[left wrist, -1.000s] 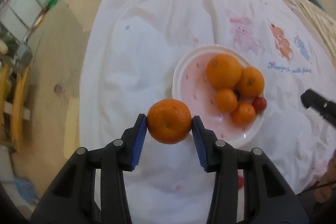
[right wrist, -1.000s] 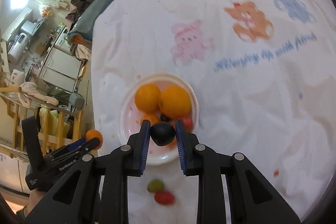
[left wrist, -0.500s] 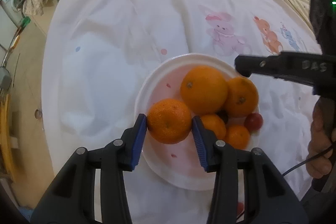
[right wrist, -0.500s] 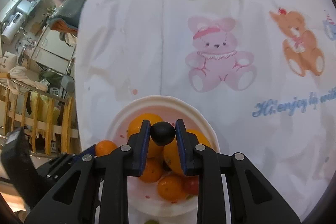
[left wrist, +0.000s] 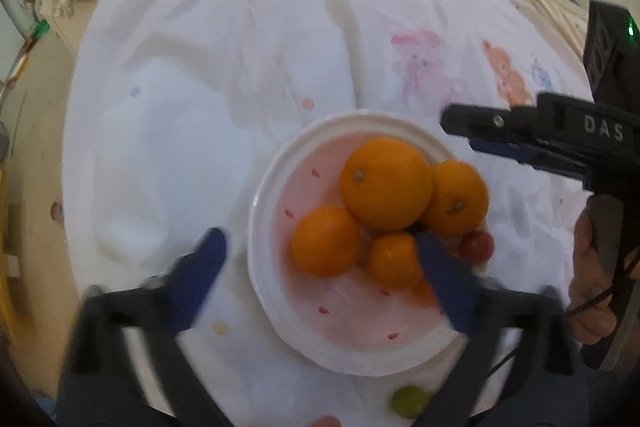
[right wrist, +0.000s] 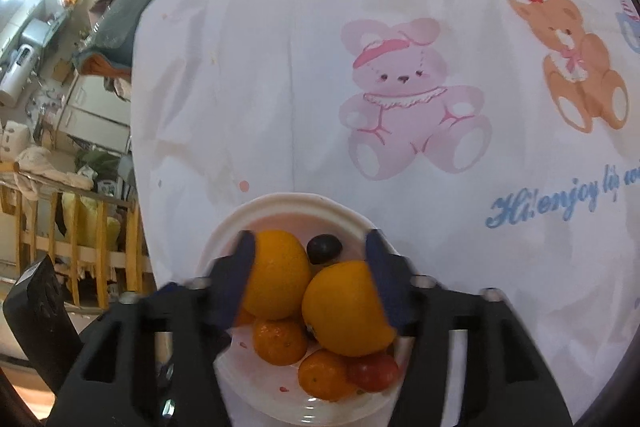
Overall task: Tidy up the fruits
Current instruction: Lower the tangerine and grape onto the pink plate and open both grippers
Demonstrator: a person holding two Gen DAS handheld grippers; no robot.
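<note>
One "DAS" mark, right tool (left wrist: 456,131)

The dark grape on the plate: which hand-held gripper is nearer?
Right. The right hand-held gripper has the dark grape just beyond its open jaws; the left hand-held gripper straddles the mandarin.

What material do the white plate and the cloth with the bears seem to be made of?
The plate looks like thin disposable foam or plastic, matte white with a pink-stained middle: its rim is pressed and ridged. The cloth looks like soft woven fabric, perhaps cotton: it creases and folds, and the bear prints look dyed in.
</note>
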